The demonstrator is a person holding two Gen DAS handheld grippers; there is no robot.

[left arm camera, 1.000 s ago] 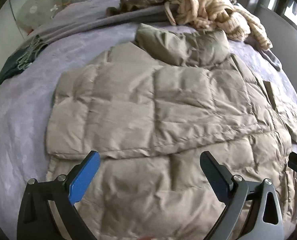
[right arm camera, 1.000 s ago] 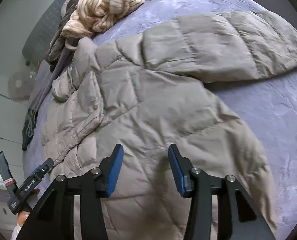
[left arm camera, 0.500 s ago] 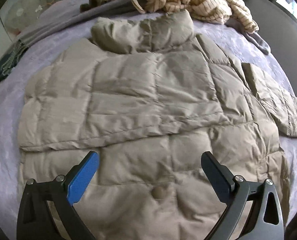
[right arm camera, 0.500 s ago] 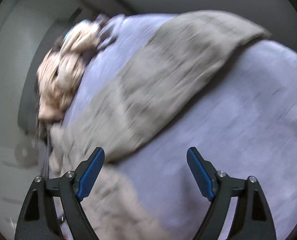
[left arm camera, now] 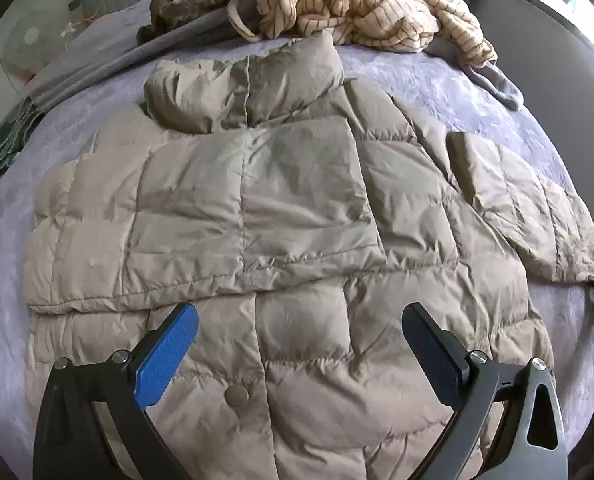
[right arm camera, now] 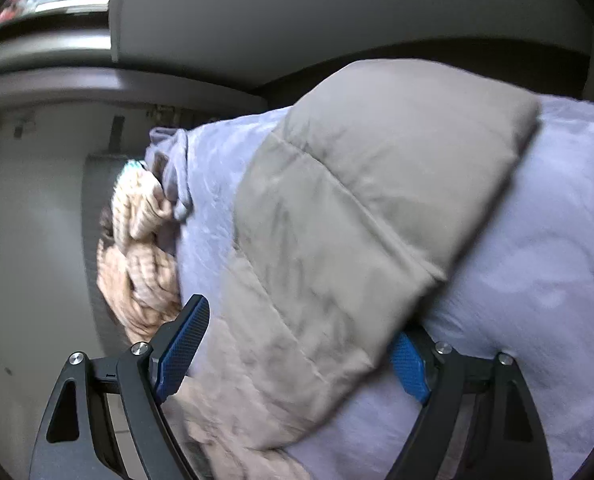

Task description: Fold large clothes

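puffer jacket spread flat on bed; light, soft, puffy, slick shell. left gripper wide, empty. right gripper wide, straddling outstretched sleeve; best pinch at cuff.

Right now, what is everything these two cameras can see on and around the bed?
Quilted beige puffer jacket: one, beige, spread flat across the bed's middle, one sleeve folded over its front.
Jacket's other sleeve: one, beige, stretched out to the side on the cover.
Lilac bed cover: one, lilac, under everything.
Cream striped knit garment: one, cream with dark stripes, heaped at the far end.
Grey cloth: one, grey, far left edge.
Left gripper: one, black with blue pads, open above the jacket's hem.
Right gripper: one, black with blue pads, open astride the sleeve, jaws just opened.
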